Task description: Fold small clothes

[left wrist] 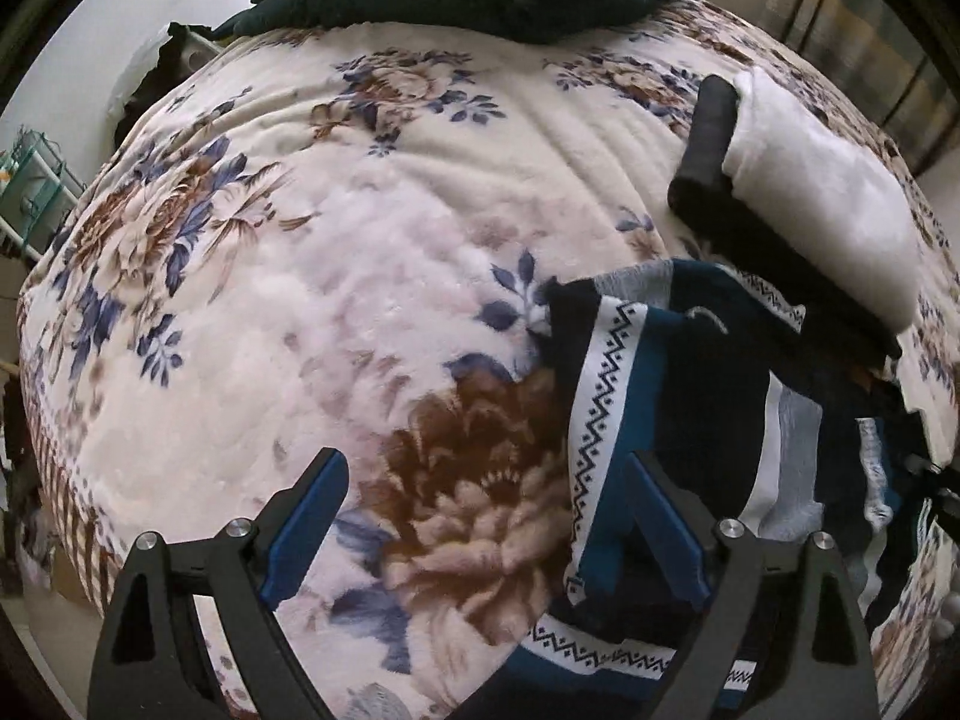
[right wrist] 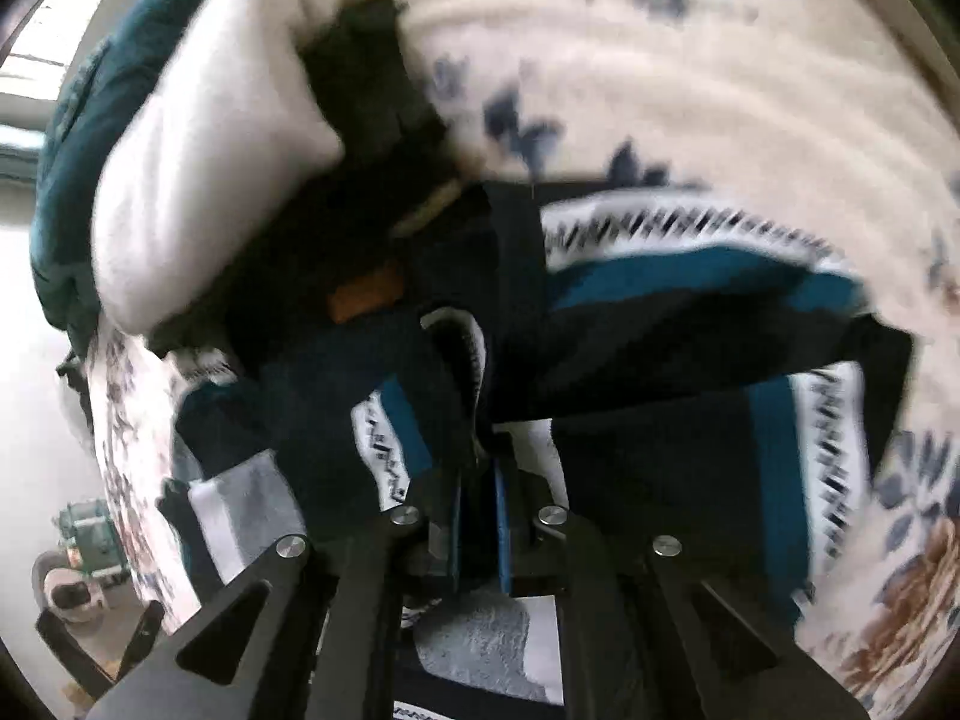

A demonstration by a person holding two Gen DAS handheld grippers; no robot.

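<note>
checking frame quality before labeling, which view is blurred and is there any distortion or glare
Left wrist view: sharp, with strong fisheye bulging of the floral blanket; the white folded cloth is bright but keeps some texture. Right wrist view: heavily motion-blurred, smearing the patterned sock, while the right gripper itself stays crisp; the white cloth looks overexposed.

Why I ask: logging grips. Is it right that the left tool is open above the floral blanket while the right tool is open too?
Not quite. The left tool is open above the floral blanket, but the right tool is shut on the patterned garment, as the right wrist view shows.
</note>
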